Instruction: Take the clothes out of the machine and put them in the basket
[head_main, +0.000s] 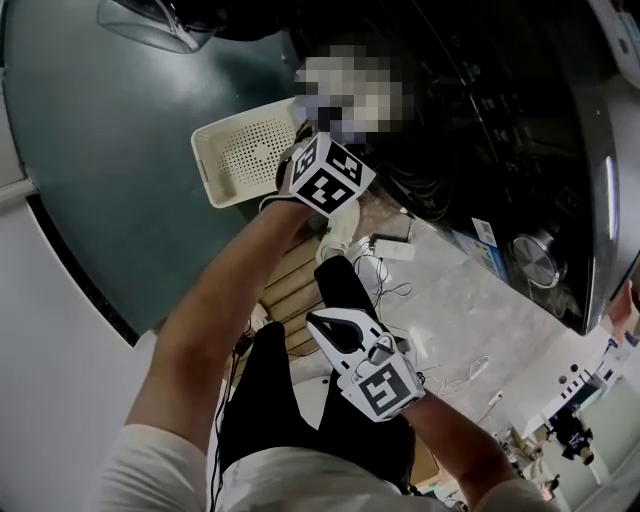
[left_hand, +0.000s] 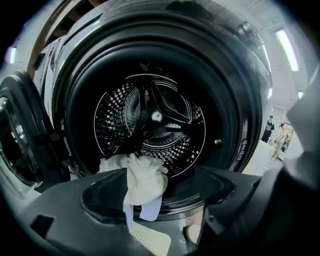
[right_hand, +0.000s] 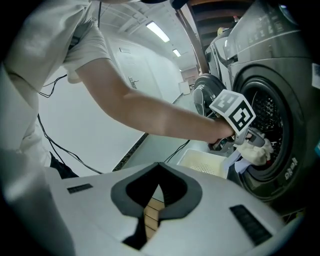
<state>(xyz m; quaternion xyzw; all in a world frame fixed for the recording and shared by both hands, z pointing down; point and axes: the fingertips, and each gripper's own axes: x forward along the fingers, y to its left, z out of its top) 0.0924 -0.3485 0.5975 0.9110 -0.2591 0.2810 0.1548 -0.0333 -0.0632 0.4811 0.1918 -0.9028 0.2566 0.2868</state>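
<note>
Cream perforated plastic basket (head_main: 250, 150) below machine mouth, left gripper (left_hand: 170, 187) jaws wide apart at dark grey front-loading washing machine (left_hand: 240, 100), crumpled white cloth (left_hand: 145, 182) draped over drum lip between them, unclamped, right gripper (right_hand: 159, 167) jaws together, empty.

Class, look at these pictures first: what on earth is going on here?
A person is unloading a front-loading washing machine, a gripper in each hand. The left gripper reaches toward the open drum, jaws apart, facing a white cloth draped over the drum's lip, not gripped. The right gripper hangs back, jaws shut, empty. A cream basket sits on the floor below the opening.
</note>
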